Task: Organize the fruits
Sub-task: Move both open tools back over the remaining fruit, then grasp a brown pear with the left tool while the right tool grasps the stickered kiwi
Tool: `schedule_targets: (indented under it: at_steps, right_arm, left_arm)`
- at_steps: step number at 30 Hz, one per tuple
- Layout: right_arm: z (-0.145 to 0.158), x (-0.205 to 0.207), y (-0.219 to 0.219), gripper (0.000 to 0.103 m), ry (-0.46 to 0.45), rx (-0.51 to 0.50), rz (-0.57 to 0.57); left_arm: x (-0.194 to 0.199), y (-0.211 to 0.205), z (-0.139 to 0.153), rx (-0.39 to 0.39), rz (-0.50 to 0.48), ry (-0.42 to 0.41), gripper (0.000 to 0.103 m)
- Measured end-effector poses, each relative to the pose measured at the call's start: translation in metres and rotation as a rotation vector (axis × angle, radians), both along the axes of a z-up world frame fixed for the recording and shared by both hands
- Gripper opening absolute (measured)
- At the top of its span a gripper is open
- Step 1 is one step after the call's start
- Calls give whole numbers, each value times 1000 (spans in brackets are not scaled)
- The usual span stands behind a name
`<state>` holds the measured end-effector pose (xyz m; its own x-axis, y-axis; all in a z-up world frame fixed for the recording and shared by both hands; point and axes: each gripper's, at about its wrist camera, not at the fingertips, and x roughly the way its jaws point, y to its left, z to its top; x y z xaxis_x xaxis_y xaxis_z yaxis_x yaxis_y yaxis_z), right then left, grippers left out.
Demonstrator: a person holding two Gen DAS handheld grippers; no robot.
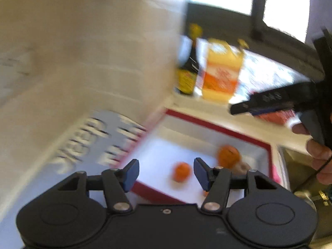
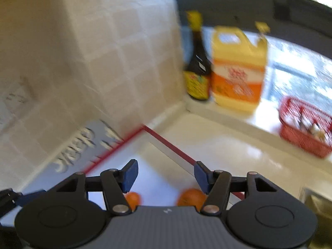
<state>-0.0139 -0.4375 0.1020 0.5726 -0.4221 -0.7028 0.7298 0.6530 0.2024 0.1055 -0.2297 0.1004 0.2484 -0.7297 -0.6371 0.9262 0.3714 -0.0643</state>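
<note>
Two oranges in a red-rimmed white tray

A small round orange (image 1: 182, 171) lay loose on the tray's (image 1: 217, 127) white floor, with a larger orange (image 1: 228, 156) near it, closer to the tray's right wall; the two sat apart, both blurred. In the right wrist view the small orange (image 2: 132, 199) and the larger orange (image 2: 192, 199) showed only partly, at the tray's (image 2: 166, 140) near end.

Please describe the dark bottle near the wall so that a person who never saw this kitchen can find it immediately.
Look at the corner where the tiled wall meets the white counter. Two containers stand there side by side: the dark bottle is the one nearer the wall. It is slim with a yellow cap and yellow label, unlike the wide yellow jug with a handle beside it.
</note>
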Motion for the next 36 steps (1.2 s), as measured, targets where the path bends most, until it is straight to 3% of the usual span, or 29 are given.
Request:
schedule_targets:
  at_steps: [4,8,12,15,18,23,28,36]
  right_arm:
    - [28,24,24,62,-69,-21,125]
    - [38,52,60,63,-103,-14,270]
    - [22,86,100,63,-77,24,401]
    - [-8,104,132,63,-26,97,492]
    - [-52,116,156,63,47,232,561]
    - [-112,116,182,63,139,424,580]
    - [-139,120,194,64,180,444,553]
    - [-146,137,196,69,166,415,504]
  left_arm:
    - [33,55,33,-46,162,-27,70]
    - [58,105,47,-58,317,-55,70]
    - [78,151,35,-51,434,-18,71]
    - [96,176,6,-24,497,58,71]
    - [108,188,-31,30,522,144,71]
    - [116,189,-90,102,510,267,71]
    - [115,188,-121,145,503,306,71]
    - [116,180,-135,155,486,304,68]
